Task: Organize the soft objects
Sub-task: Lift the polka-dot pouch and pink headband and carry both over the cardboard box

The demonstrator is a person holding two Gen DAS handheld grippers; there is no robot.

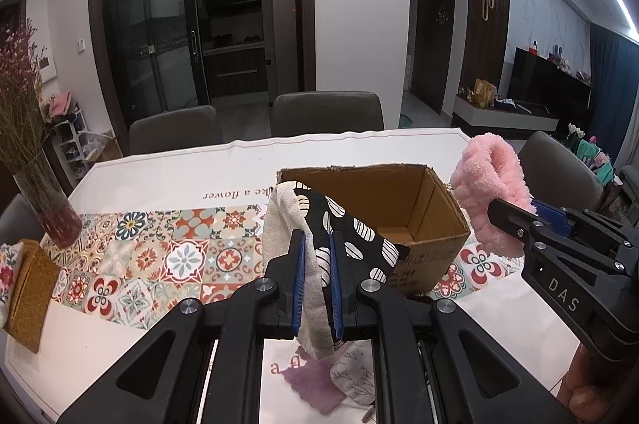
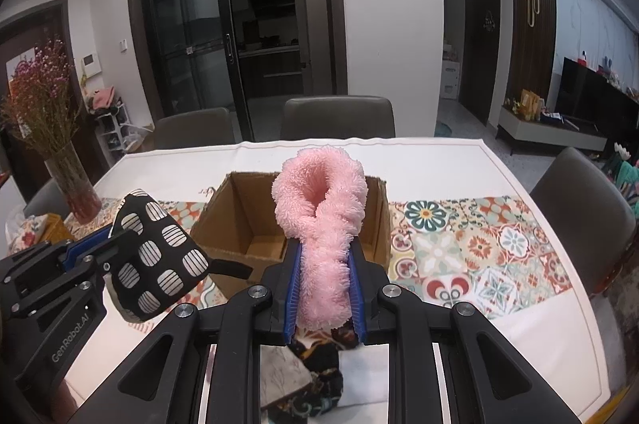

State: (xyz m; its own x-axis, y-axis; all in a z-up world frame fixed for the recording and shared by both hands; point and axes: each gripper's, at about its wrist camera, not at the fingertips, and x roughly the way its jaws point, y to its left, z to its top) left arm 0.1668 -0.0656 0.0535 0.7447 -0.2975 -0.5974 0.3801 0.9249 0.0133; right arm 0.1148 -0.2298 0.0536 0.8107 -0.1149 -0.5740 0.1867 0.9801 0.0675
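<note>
Black cloth with white striped ovals (image 1: 351, 236), beige lining showing, is clamped in the left gripper (image 1: 318, 284); it's lifted off the table, in front of the near-left corner of the open cardboard box (image 1: 423, 208). Its lower end hangs behind the gripper frame, partly hidden. Pink fluffy towel (image 2: 319, 224) is pinched between the right gripper (image 2: 324, 288) fingers, loop standing up in front of the box; its tail is cut off below the pads. Box floor mostly blocked by both items, contents hard to tell. More fabrics lie under the grippers: a purple piece (image 1: 315, 384), a pale branch-print one (image 1: 353, 372), a dark floral one (image 2: 319, 372), all only partly visible. Patterned tile runner (image 1: 159, 256) crosses the white table (image 1: 159, 168); vase of dried flowers (image 1: 48, 200) at the left.
</note>
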